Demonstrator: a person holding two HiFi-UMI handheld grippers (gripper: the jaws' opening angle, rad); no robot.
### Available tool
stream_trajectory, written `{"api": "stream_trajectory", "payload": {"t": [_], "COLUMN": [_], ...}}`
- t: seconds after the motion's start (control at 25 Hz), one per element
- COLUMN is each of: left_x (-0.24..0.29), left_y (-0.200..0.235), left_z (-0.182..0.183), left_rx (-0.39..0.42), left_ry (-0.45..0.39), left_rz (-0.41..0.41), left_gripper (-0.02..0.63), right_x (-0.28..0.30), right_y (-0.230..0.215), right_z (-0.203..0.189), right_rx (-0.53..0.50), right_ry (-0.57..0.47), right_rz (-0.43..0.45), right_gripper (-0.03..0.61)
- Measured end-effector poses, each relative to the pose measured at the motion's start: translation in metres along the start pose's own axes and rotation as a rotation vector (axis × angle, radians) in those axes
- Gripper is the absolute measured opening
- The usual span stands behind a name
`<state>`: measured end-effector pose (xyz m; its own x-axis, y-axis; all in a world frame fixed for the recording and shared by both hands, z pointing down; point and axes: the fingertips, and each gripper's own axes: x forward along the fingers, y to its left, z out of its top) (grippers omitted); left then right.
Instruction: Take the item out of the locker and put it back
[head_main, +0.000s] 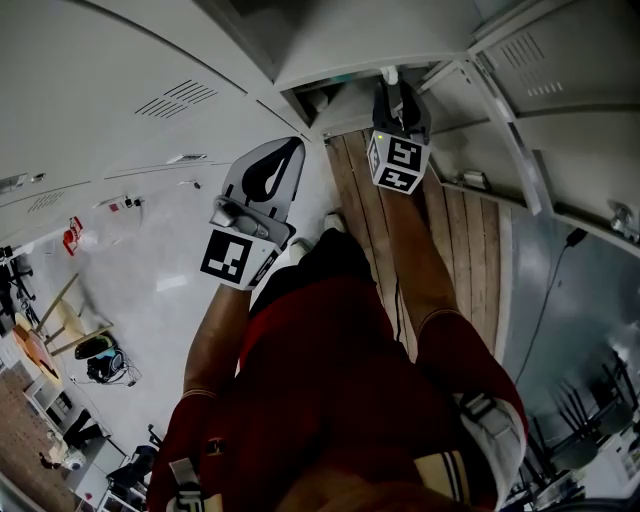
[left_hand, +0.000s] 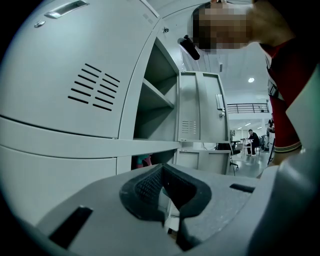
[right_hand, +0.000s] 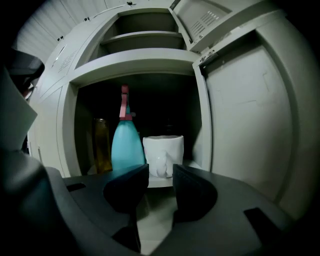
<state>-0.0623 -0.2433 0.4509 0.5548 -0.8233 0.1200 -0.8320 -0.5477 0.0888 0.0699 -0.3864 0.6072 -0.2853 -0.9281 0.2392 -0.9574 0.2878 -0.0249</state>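
Inside the low open locker compartment (right_hand: 135, 64) stands a white mug (right_hand: 163, 149) with its handle facing me. Left of it is a turquoise bottle (right_hand: 127, 145) with a pink cap, and further left an amber bottle (right_hand: 101, 145). My right gripper (right_hand: 161, 172) is open just in front of the mug. A clear gap separates its pads and nothing is between them. In the head view the right gripper (head_main: 394, 92) reaches down at the locker's mouth. My left gripper (head_main: 290, 150) hangs to the left, away from the locker, shut and empty; in its own view the left gripper (left_hand: 162, 170) points at other lockers.
The compartment's door (right_hand: 250, 125) stands swung open on the right. Grey locker fronts (head_main: 130, 100) fill the left side. A wooden floor strip (head_main: 455, 230) runs under the right arm, beside a black cable (head_main: 555, 280). Another locker with a shelf (left_hand: 157, 100) is open.
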Motion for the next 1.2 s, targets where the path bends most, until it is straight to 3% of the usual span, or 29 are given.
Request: {"api": "stream_trajectory", "payload": {"t": [0.32, 0.56, 0.84, 1.2], "left_x": [-0.021, -0.042, -0.074, -0.119], "left_y": [-0.019, -0.033, -0.052, -0.067], "left_z": [0.013, 0.029, 0.041, 0.062], "left_rx": [0.007, 0.010, 0.010, 0.030], "left_ry": [-0.007, -0.035, -0.067, -0.137], "left_rz": [-0.025, -0.035, -0.039, -0.033], "left_gripper": [0.006, 0.006, 0.006, 0.005], "right_x": [-0.059, -0.112, -0.175, -0.253], "right_y": [0.022, 0.047, 0.093, 0.159], "right_z": [0.030, 0.067, 0.109, 0.147], "right_rx": [-0.006, 0.005, 0.013, 0.019], "right_ry": [-0.021, -0.066, -0.136, -0.198], "right_rz": [0.086, 0.162, 0.319, 0.510], "right_gripper": [0.139, 0.080, 0.021, 0.000]}}
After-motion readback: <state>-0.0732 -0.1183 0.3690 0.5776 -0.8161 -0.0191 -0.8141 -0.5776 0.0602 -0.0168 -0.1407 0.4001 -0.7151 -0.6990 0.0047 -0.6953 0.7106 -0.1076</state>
